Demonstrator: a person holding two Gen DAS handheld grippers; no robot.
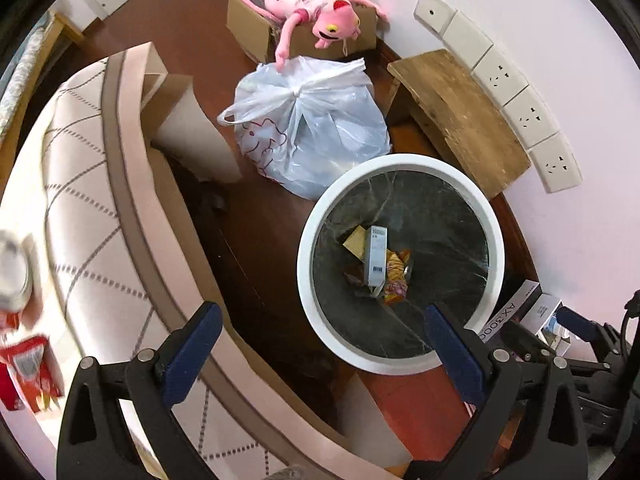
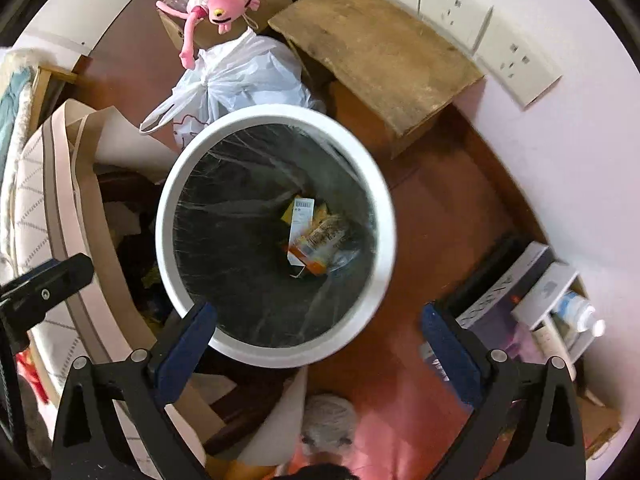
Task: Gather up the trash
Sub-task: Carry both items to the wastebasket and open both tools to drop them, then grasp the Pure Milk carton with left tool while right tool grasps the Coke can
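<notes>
Both grippers spread wide above a round white bin lined with a dark bag.

From the left wrist view, left to right: a blurred red and white packet [image 1: 28, 368] at 8 o'clock on the cream quilted cushion [image 1: 80, 208], the left gripper [image 1: 328, 344] released with nothing between its blue pads, a knotted translucent plastic bag [image 1: 308, 128] at 12 o'clock, then the white bin [image 1: 400, 264] at 3 o'clock holding a grey carton [image 1: 376, 256] and orange wrappers [image 1: 396, 280]. From the right wrist view, the right gripper [image 2: 316, 340] is likewise released and empty; the bin [image 2: 276, 236] sits at centre, a worn wooden board [image 2: 380, 52] at 1 o'clock.
</notes>
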